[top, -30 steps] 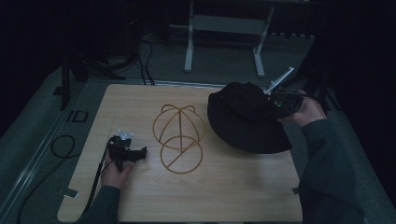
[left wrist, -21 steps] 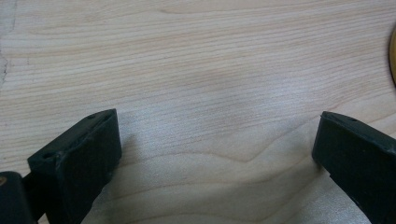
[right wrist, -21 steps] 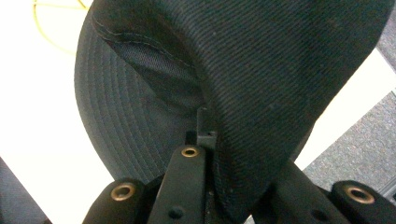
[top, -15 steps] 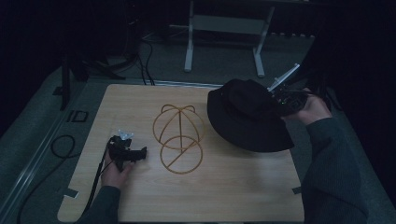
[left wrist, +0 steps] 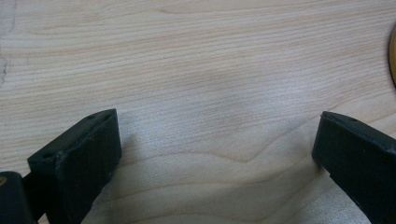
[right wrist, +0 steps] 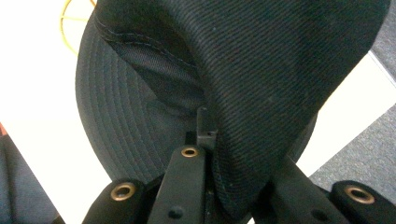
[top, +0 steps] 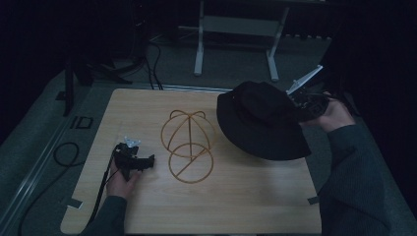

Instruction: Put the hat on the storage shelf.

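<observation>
In right gripper (top: 301, 101): black hat (top: 260, 120).

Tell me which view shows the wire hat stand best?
The high view: the wire hat stand lies whole on the table, left of the black hat. The right gripper view catches a yellow sliver behind the hat; the left gripper view only an edge.

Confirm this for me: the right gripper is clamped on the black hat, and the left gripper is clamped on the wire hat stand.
Half right. The right gripper is indeed clamped on the black hat. But the left gripper holds nothing: the left gripper view shows its jaws wide apart over the bare table, and the high view shows it beside the wire hat stand, not on it.
</observation>
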Demonstrator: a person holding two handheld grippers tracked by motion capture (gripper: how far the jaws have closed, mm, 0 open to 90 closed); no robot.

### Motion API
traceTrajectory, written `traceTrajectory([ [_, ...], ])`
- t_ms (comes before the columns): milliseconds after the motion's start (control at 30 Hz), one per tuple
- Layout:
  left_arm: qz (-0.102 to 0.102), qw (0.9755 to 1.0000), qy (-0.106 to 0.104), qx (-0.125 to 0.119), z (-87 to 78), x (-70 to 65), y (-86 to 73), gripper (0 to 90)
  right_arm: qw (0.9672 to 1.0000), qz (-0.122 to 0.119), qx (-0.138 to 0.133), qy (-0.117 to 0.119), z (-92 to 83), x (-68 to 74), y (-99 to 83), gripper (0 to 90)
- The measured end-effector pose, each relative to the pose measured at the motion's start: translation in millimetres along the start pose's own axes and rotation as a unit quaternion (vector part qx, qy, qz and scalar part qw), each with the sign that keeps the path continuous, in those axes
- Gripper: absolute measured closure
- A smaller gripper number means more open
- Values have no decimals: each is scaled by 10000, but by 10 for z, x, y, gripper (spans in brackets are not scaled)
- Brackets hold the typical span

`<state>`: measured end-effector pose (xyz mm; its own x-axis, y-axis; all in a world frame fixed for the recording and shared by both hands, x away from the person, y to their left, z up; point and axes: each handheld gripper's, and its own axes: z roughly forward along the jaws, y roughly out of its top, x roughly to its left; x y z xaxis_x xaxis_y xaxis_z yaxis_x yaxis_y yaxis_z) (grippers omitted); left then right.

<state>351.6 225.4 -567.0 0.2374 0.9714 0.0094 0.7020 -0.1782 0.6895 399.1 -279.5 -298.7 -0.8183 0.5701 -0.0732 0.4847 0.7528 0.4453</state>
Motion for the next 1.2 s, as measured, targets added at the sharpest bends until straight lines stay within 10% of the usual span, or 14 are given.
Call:
traceTrajectory([
  [1200, -1, 10000, -3, 4, -1, 0, 0, 15, 9969, -259, -658, 342, -298, 113, 1, 869],
])
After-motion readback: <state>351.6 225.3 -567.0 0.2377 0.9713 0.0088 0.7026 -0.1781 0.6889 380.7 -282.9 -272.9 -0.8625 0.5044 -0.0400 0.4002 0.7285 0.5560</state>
